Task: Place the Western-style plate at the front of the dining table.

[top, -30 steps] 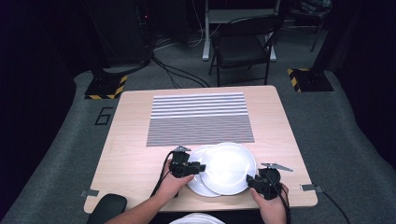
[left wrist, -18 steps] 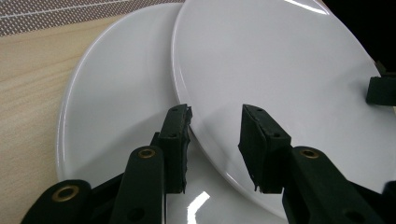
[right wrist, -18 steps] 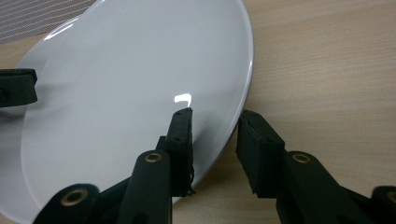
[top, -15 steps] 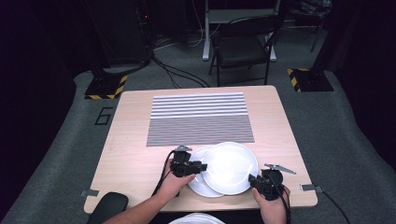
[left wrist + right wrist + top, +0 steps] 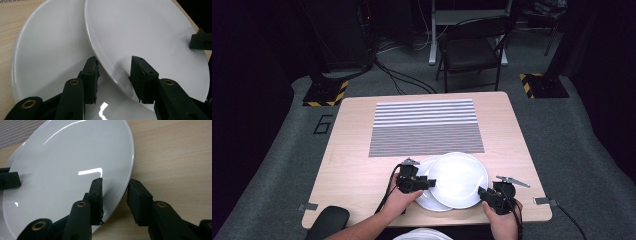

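Observation:
Two white plates lie overlapped near the table's front edge. The upper plate [image 5: 458, 180] [image 5: 150, 37] [image 5: 75, 157] rests partly over the lower plate [image 5: 428, 202] [image 5: 50, 50]. My left gripper [image 5: 429, 183] [image 5: 115, 75] is shut on the upper plate's left rim, one jaw on top and one beneath. At the opposite, near-right rim my right gripper [image 5: 483, 193] [image 5: 113, 192] is shut on the same plate. In each gripper view the other gripper's jaw tip pokes in at the plate's far edge.
A striped mat [image 5: 426, 127] covers the middle and back of the wooden table [image 5: 352, 165]. A folding chair [image 5: 472, 50] stands behind the table. Another white plate [image 5: 422, 235] peeks in at the bottom edge, with a black rounded object [image 5: 327, 220] at the near-left corner.

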A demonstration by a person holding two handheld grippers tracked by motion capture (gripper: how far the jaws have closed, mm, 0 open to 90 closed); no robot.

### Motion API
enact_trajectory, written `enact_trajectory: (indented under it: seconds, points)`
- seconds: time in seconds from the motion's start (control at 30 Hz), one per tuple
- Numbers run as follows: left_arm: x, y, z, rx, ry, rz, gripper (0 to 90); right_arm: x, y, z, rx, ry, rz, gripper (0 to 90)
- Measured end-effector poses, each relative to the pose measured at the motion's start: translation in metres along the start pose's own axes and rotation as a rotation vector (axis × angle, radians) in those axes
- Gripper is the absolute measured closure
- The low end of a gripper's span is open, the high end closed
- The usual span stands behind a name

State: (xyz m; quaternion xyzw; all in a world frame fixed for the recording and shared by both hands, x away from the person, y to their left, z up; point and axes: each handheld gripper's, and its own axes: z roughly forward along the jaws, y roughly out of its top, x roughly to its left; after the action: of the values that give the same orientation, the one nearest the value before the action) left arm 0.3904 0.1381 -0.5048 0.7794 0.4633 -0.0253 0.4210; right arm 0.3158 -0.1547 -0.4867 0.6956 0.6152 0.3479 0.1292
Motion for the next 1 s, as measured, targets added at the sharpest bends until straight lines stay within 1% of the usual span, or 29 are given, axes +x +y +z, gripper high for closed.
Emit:
enact_trajectory:
  seconds: [0.1, 0.23, 0.27, 0.3, 0.47, 0.53, 0.63, 0.7, 0.77, 0.9, 1.0]
  points:
    - [-0.0033, -0.0022, 0.0011, 0.001, 0.01, 0.003, 55.4, 0.0016, -0.0008, -0.0001, -0.008, -0.009, -0.009, 64.5]
    - [-0.0046, -0.0024, 0.0005, -0.003, 0.014, 0.0, 55.4, 0.004, -0.0023, 0.0002, -0.012, -0.021, -0.016, 63.2]
    - [-0.0054, -0.0027, 0.0005, -0.007, 0.022, 0.002, 55.4, 0.0044, -0.0026, 0.0003, -0.012, -0.023, -0.017, 62.9]
    - [-0.0057, -0.003, 0.0008, -0.008, 0.021, 0.003, 55.0, 0.0055, -0.0032, 0.0006, -0.012, -0.03, -0.019, 62.3]
    - [-0.0034, -0.0036, 0.0015, -0.001, 0.011, -0.007, 54.9, 0.0074, -0.0038, 0.0003, -0.021, -0.036, -0.032, 62.2]
    - [-0.0039, -0.0042, 0.001, -0.003, 0.014, -0.005, 54.9, 0.0072, -0.0038, 0.0005, -0.023, -0.033, -0.027, 62.3]
    - [-0.0054, -0.0054, 0.0007, -0.002, 0.006, -0.004, 54.2, 0.0071, -0.004, 0.0007, -0.024, -0.03, -0.024, 62.3]
    - [-0.0065, -0.0055, 0.0015, -0.002, -0.014, -0.015, 53.4, 0.0054, -0.0037, 0.0016, -0.02, -0.026, -0.017, 62.2]
    - [-0.0074, -0.0057, 0.0017, 0.001, -0.024, -0.019, 53.1, 0.0045, -0.0036, 0.0024, -0.017, -0.026, -0.006, 62.0]
    - [-0.0091, -0.0057, 0.0009, -0.005, -0.014, -0.012, 53.1, 0.0041, -0.0043, 0.0026, -0.012, -0.021, 0.003, 61.6]
    - [-0.0107, -0.0059, 0.0008, -0.012, -0.005, -0.007, 52.8, 0.0056, -0.0052, 0.0023, -0.007, -0.028, 0.003, 60.7]
